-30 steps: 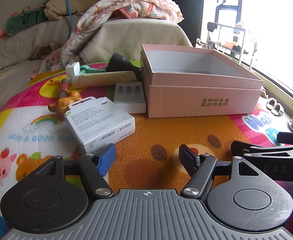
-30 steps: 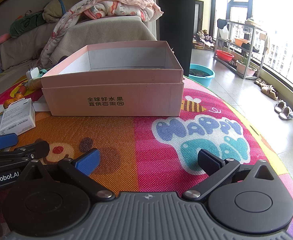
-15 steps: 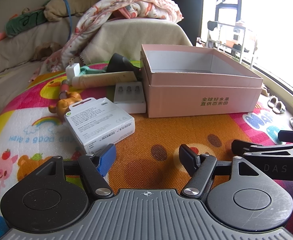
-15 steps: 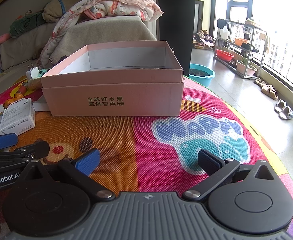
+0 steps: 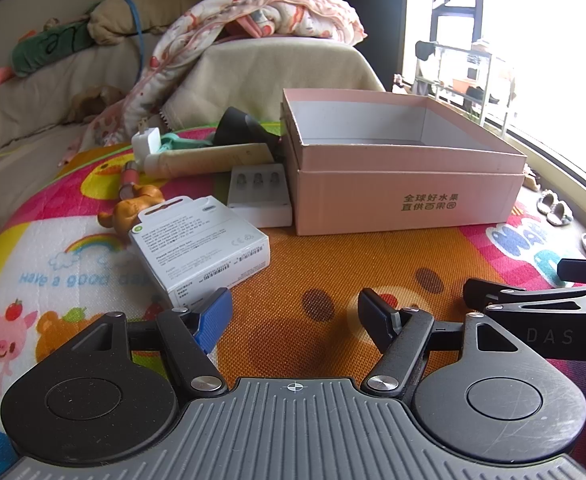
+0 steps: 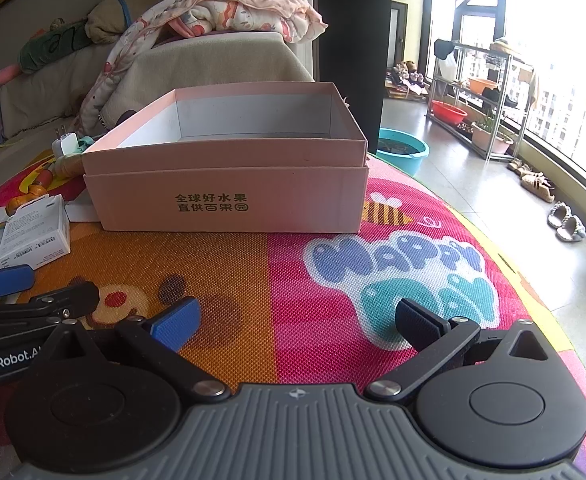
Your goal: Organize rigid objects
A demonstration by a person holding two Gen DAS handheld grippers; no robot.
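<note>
On a woven, brightly printed play mat, a pale pink cardboard box with an open top and dark printed characters on its front wall sits upright, its white inside bare as far as can be seen. Just beside its left wall lies a flat white tray with three small round recesses, and nearer the camera a white rectangular carton covered in fine print rests at an angle, one corner close to the blue pad of the left gripper. Behind these are a small glossy brown bear figure, a long beige cylinder lying on its side, a white plug adapter and a matte black cone-shaped object (its base is hidden behind the box corner). The left gripper hangs low over the mat with its fingers spread and nothing between them. The right gripper is likewise spread wide and empty, low over the pink part of the mat, facing the box's front wall. A soft, dimpled blanket is heaped on the beige sofa behind.
</note>
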